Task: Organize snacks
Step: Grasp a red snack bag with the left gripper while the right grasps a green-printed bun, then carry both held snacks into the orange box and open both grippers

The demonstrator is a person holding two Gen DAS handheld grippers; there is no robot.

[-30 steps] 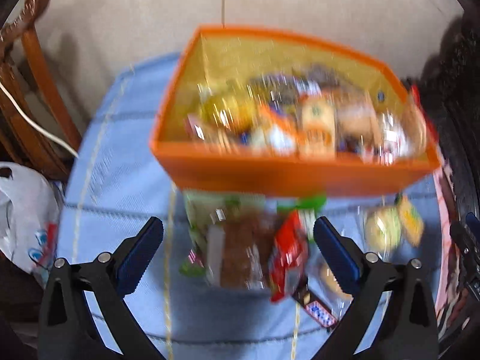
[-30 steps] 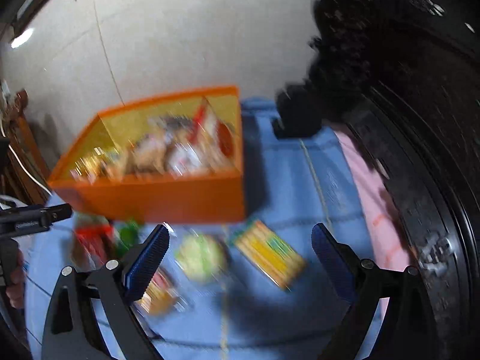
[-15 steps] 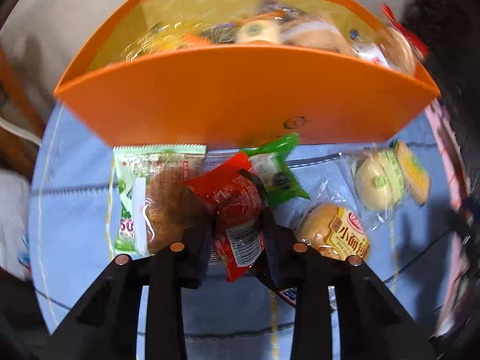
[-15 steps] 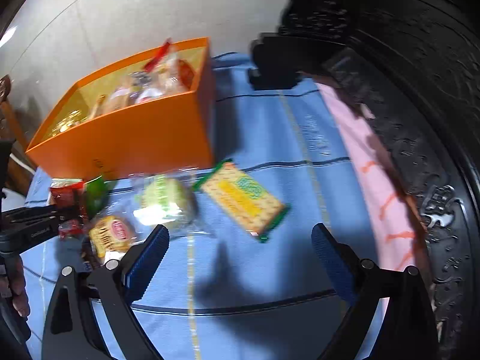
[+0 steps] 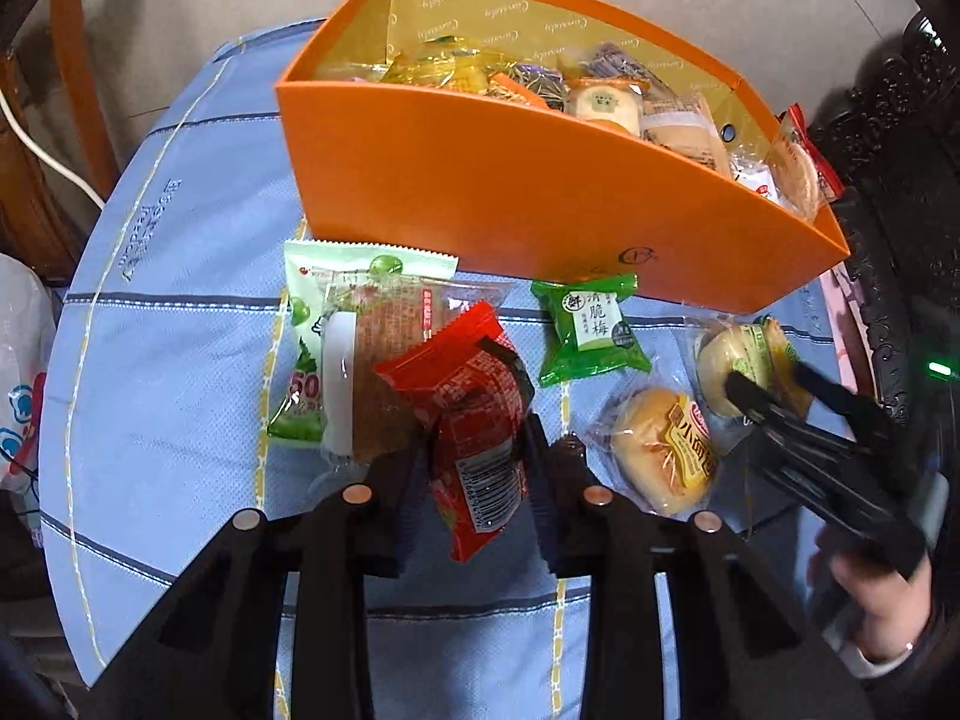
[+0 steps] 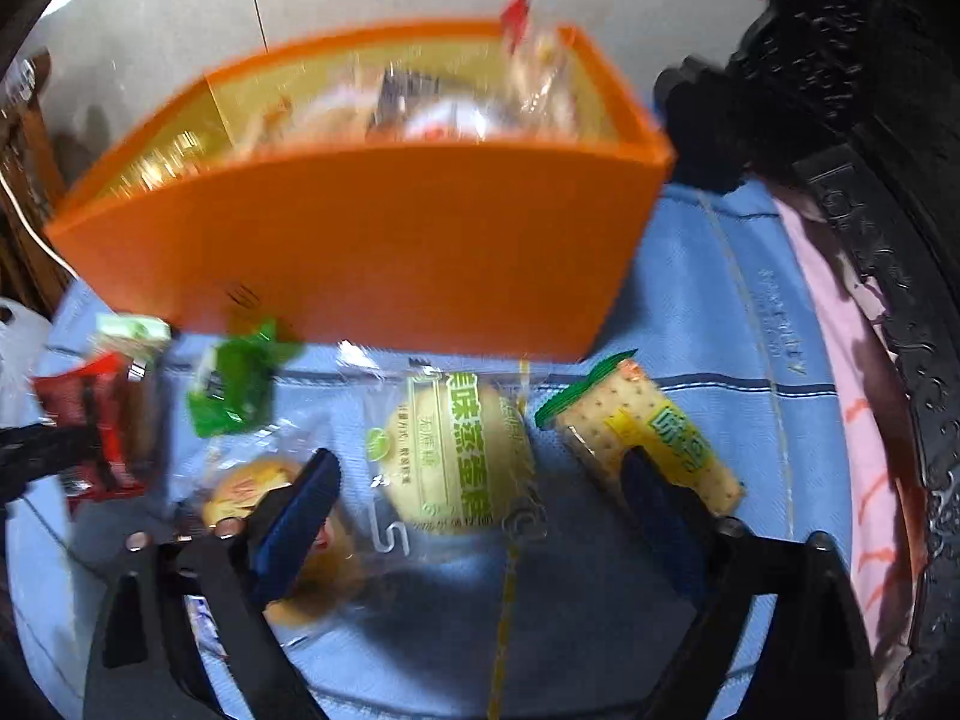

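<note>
Lifted since before: red snack packet [image 5: 480,414] in left hand-held gripper [image 5: 477,462].

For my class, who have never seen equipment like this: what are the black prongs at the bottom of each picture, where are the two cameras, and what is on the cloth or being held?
A person holds a two-finger gripper in each hand, and each gripper carries a camera looking forward along its fingers.

The left gripper is shut on a red snack packet. The right gripper is open, one finger on each side of a pale round cake.

An orange box of snacks stands on the blue cloth. In front of it lie a green plum packet, a wrapped bun, a cracker packet and a brown cake.
</note>
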